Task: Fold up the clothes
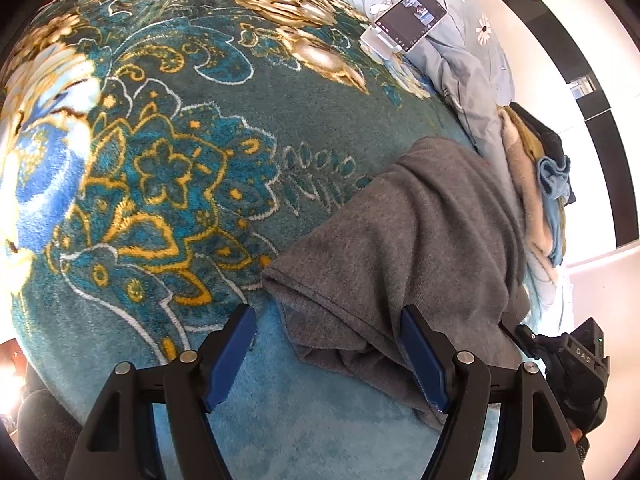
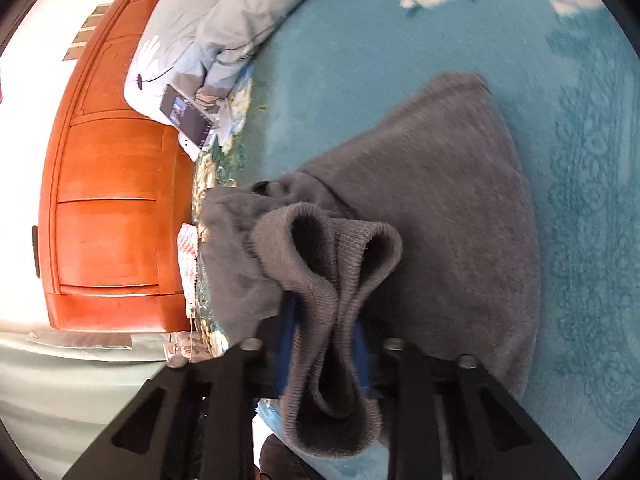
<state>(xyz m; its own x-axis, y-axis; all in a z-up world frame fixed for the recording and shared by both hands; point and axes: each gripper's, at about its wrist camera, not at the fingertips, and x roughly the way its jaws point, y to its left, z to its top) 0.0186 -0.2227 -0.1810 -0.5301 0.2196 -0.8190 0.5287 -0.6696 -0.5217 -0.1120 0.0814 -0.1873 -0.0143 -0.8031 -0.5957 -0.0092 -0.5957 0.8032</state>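
Observation:
A grey knitted garment [image 1: 420, 240] lies bunched on the teal floral blanket [image 1: 180, 160] that covers the bed. My left gripper [image 1: 326, 356] hovers open over the garment's near hem. Its blue right pad [image 1: 424, 360] lies against the cloth, while the left pad is over bare blanket. In the right wrist view my right gripper [image 2: 326, 344] is shut on a ribbed, folded edge of the grey garment [image 2: 440, 200]. That edge loops up in two folds above the jaws and hangs down between them. The blue pads are mostly hidden by the cloth.
A phone on a white stand [image 1: 408, 20] leans at the blanket's far edge, by a light blue daisy quilt [image 1: 460, 72]. A pile of beige, blue and dark clothes [image 1: 540, 184] lies at the right. An orange wooden headboard [image 2: 108, 200] and a pink zigzag cloth [image 2: 188, 256] border the bed.

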